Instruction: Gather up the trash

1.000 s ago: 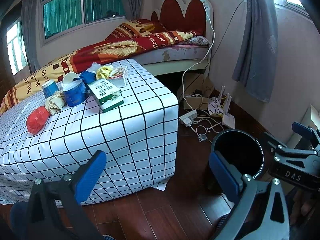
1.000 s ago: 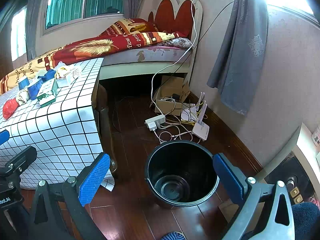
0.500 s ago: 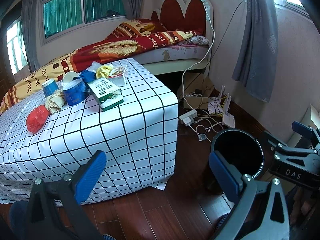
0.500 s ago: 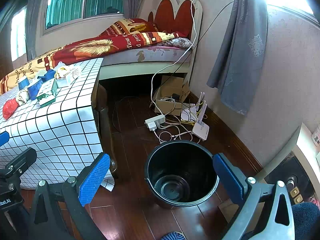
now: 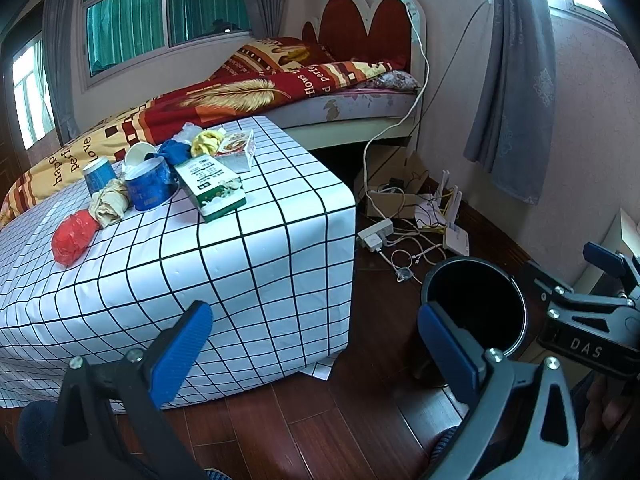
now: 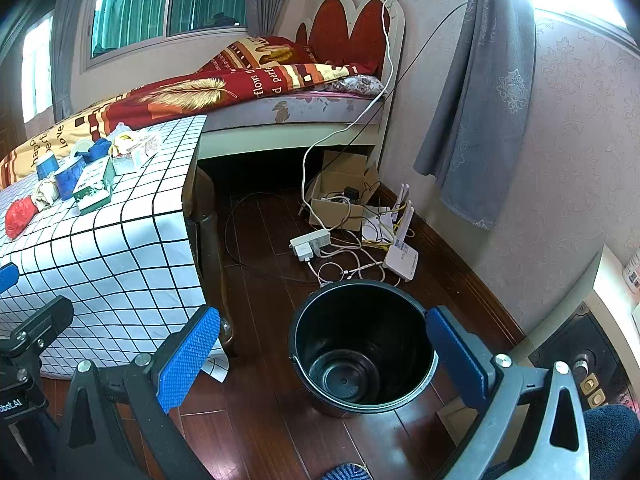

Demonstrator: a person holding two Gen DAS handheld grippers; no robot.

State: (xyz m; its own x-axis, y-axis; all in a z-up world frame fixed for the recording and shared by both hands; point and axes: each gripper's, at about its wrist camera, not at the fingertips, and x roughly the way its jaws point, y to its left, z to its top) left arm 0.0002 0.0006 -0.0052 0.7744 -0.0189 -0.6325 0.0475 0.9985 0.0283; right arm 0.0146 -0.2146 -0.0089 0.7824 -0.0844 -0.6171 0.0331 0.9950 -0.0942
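Black plastic bucket sits empty on the wooden floor beside the checked-cloth bench, handy for drops. Crumpled wrappers, cups and a green carton wait on top. Both grippers, left gripper and right gripper, hover low, jaws wide apart, holding nothing.

Bed along far wall, red patterned quilt, red scalloped headboard. Grey curtain hangs at right. Wood floor: cardboard box, power strip, white router, tangled cables just beside one another. White cord runs from headboard to floor.
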